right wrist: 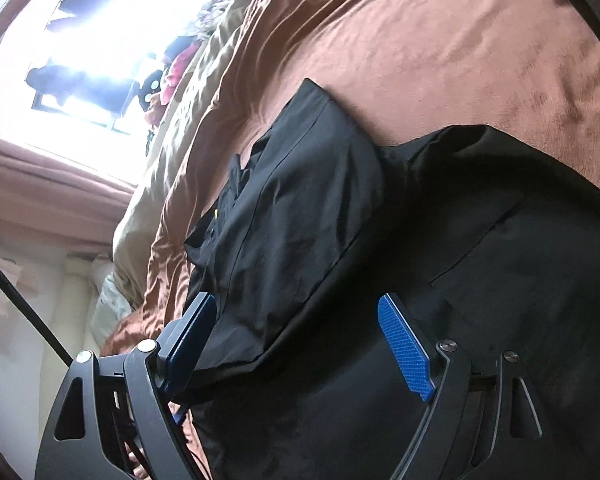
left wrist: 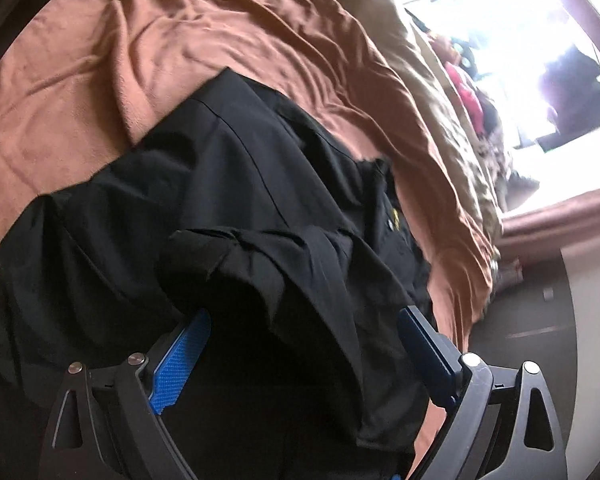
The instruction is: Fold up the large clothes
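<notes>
The black garment (left wrist: 240, 184) lies on the brown bedspread (left wrist: 180, 48), part flat and part rucked, and it fills the lower half of both my views. It looks thin, limp and light, so I judge it will drape and slide rather than hold a crease, and a loose pinch could let it slip. My left gripper (left wrist: 304, 332) has its jaws wide apart, with a bunched fold of the cloth humped up between the blue pads (left wrist: 180, 360); whether the fabric touches them I cannot tell. My right gripper (right wrist: 296, 320) is likewise spread wide over the cloth, clamped on nothing, a long fold edge running up between its pads (right wrist: 404, 344). I would take hold at a seam or hem, where the doubled cloth gives more to bite on, and not at the small buttons (right wrist: 216, 213) near the placket. The bedspread is soft and wrinkled, so it will give under pressure and may drag along with the garment. Beyond it a tan cover (right wrist: 172, 152) lines the bed's far edge, and a bright window (right wrist: 100, 20) glares out behind it.
</notes>
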Available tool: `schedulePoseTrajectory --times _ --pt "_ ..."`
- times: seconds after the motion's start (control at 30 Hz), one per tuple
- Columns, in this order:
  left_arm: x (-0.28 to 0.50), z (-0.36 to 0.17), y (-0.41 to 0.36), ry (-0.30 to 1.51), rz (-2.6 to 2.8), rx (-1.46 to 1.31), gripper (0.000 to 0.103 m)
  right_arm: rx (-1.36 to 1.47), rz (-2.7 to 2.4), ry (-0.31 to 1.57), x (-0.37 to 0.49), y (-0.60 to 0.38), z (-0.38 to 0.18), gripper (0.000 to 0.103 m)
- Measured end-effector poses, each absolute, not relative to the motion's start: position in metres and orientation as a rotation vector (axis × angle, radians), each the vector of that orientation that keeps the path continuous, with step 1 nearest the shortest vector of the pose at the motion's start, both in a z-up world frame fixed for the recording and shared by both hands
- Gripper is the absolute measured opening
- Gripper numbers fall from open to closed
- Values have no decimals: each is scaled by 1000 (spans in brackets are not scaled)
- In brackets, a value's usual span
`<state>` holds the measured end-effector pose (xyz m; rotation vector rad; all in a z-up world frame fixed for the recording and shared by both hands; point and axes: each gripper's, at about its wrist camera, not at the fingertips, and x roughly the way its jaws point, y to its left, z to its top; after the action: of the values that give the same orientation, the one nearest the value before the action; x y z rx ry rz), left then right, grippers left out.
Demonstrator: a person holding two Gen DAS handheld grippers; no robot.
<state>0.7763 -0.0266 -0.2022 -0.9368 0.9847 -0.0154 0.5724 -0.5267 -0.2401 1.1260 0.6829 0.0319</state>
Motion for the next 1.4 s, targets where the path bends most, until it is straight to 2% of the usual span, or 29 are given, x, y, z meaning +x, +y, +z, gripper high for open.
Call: schedulePoseTrajectory --times 0.03,0.07,0.1,0.13,0.17,0.2,0.27,0.6,0.73,0.8,0.93,1.0,1.03,1.07,1.13,1.3,1.4 --pt "777 -202 -24 981 3 -927 88 1135 30 681 572 -528 -241 82" --pt "777 -200 -21 972 41 -899 73 1144 30 678 571 -530 -242 82" --pt "778 -198 -20 971 57 -878 64 1157 29 674 570 -532 -243 82" --pt "779 -196 -20 975 60 -857 46 1176 25 670 569 -535 -246 82" --pt "780 -194 -20 975 49 -845 37 1199 18 666 566 -538 -249 82" --pt "779 -191 -21 971 38 -828 33 1220 10 663 565 -541 -252 82" --pt "778 -180 -26 948 15 -769 1 1266 -7 649 559 -549 -260 82" --pt "753 -103 -87 762 -227 -414 0 1348 -22 640 551 -555 -270 82" --pt "742 -109 -105 780 -270 -269 1 1343 -11 647 555 -552 -269 82" --pt "745 -134 -104 875 -249 -219 2 1346 -9 653 556 -551 -270 82" --pt "743 -191 -73 1086 -228 -248 18 1345 -9 653 559 -552 -269 82" --pt "731 -198 -61 1107 -239 -270 35 1341 -8 655 560 -551 -269 82" --pt "725 -199 -51 1105 -238 -278 54 1340 -7 658 561 -550 -269 82" --pt "720 -195 -44 1092 -240 -289 68 1339 -6 660 560 -550 -270 82" --pt "712 -183 -28 1050 -253 -327 74 1340 -5 665 561 -549 -271 82" --pt "720 -157 6 961 -215 -409 75 1334 -11 663 559 -548 -270 82" --pt "741 -164 17 998 -144 -493 75 1332 -13 662 559 -548 -270 82"
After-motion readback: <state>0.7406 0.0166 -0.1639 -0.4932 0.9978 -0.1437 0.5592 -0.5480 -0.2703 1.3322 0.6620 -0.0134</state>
